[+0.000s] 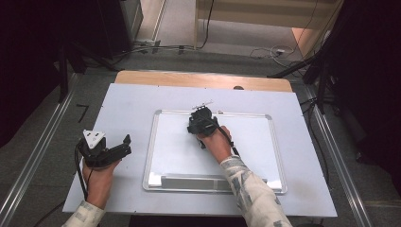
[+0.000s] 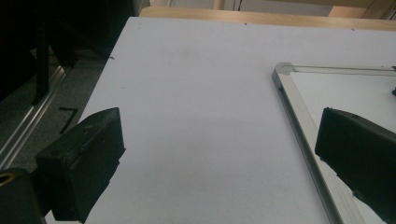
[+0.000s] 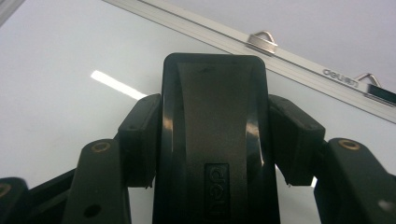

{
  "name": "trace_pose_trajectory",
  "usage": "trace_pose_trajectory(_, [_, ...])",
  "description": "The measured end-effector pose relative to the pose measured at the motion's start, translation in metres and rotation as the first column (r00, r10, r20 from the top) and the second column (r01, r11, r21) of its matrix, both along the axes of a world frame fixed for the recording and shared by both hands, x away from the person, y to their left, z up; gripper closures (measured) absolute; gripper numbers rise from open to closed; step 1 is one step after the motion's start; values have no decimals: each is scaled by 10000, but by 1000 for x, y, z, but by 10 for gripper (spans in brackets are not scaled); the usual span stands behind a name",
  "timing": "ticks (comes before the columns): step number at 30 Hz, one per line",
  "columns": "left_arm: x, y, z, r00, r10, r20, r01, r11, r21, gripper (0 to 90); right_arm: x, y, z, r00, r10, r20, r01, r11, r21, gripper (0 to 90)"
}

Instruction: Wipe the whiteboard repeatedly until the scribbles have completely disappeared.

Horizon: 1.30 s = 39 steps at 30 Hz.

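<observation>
Right tongs (image 3: 212, 154) clamp black plastic eraser (image 3: 212, 135) flat on aluminium-framed whiteboard (image 1: 156, 142), ready for wiping; left tongs (image 2: 210, 158) gape empty, parked on pale surface (image 2: 196, 93)

Left jaws apart, right jaws clamped

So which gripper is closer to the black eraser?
Right. The right gripper clamps the black eraser on the whiteboard; the left gripper rests off the board, open.
</observation>
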<state>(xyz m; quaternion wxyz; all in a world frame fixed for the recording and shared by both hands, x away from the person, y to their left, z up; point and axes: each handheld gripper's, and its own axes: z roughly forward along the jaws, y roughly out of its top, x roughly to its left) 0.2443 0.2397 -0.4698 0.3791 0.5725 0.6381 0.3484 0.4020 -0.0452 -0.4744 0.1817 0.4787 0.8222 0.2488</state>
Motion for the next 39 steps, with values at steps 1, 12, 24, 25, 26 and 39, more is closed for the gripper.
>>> trace_pose_trajectory(1, [0, 0, 0, 10000, 5, -9, -5, 10000, 11, 16, 1, -4, 0, 10000, -34, -27, 35, 10000, 13, 387])
trace_pose_trajectory(12, [1, -1, -1, 10000, 30, -37, -30, 10000, 16, 16, 7, -47, 1, 9970, -770, -50, 771, 9970, 60, 387])
trace_pose_trajectory(24, [1, -1, -1, 10000, 47, -88, -46, 10000, 47, 16, 12, -90, 1, 9879, -1549, -49, 1549, 9878, 134, 387])
trace_pose_trajectory(25, [1, -1, -1, 9999, 54, -96, -53, 10000, 44, 16, 12, -93, 1, 9873, -1589, -27, 1589, 9872, 153, 387])
trace_pose_trajectory(26, [1, -1, -1, 9999, 50, -96, -50, 10000, 46, 16, 12, -96, 1, 9866, -1630, -38, 1630, 9865, 171, 387])
trace_pose_trajectory(39, [1, -2, -2, 9999, 23, -138, -23, 10000, 26, 16, 11, -120, 0, 9758, -2183, 111, 2179, 9755, 290, 385])
